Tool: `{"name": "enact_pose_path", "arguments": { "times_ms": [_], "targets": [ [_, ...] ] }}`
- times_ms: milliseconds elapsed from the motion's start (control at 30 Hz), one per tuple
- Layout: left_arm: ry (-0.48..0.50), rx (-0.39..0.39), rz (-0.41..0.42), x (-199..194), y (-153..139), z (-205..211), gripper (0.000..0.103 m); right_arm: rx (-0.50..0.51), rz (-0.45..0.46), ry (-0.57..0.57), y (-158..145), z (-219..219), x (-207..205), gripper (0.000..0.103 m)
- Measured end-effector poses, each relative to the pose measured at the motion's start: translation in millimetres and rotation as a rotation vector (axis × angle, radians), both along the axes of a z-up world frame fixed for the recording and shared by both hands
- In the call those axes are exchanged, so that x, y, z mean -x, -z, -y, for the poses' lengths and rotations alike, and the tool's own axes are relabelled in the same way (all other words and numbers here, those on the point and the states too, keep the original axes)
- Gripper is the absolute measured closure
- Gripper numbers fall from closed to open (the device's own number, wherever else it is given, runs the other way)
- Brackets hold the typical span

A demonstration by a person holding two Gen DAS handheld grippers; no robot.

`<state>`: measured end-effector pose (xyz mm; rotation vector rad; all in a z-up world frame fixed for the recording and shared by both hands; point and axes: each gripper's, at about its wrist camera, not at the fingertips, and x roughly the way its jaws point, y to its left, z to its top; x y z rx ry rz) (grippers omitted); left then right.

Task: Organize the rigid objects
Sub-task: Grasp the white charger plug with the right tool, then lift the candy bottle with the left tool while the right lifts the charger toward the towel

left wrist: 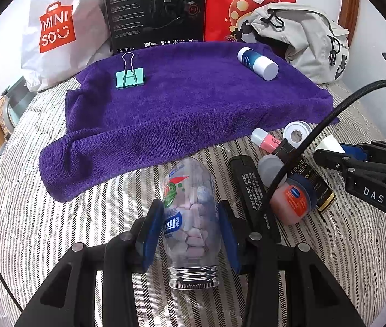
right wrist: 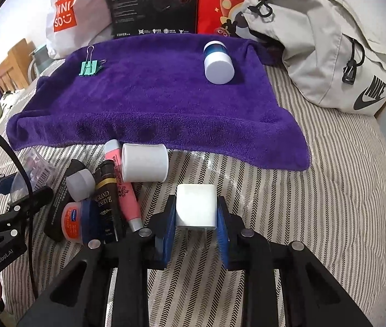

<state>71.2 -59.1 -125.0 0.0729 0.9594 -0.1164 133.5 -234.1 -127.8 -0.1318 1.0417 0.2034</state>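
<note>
My left gripper is shut on a clear plastic bottle of pink and lilac candies, its threaded neck pointing toward the camera, over the striped bedding. My right gripper is shut on a white charger plug, prongs toward the camera. Ahead lies a purple towel bearing a mint binder clip at its far left and a blue-and-white bottle lying at its far right. The right gripper also shows at the right edge of the left wrist view.
Between the grippers is a pile: white tape roll, pink tube, dark Grand Reserve bottle, Vaseline jar, grey-capped item, flat black object. A Miniso bag, black box, red bag and grey backpack line the back.
</note>
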Motion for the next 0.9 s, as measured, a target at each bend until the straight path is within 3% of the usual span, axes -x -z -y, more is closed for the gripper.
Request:
{"name": "enact_pose_path", "arguments": {
  "times_ms": [167,533,733,900],
  "targets": [
    [0.023,0.013,-0.001,0.2,-0.2,-2.3,0.064,-0.01,-0.023,-0.027,-2.0,1.3,-0.4,0.076],
    [0.018,0.129,-0.017,7.5,-16.1,-31.9,0.064,-0.066,-0.046,-0.086,-18.3,8.8,14.7,0.076],
    [0.012,0.126,-0.004,4.3,-27.7,-36.4,0.064,-0.084,-0.047,-0.069,-24.9,19.9,12.3,0.076],
    [0.018,0.105,-0.029,-1.4,-17.6,-32.1,0.064,-0.1,-0.054,-0.068,-23.9,20.9,10.6,0.076]
  ]
}}
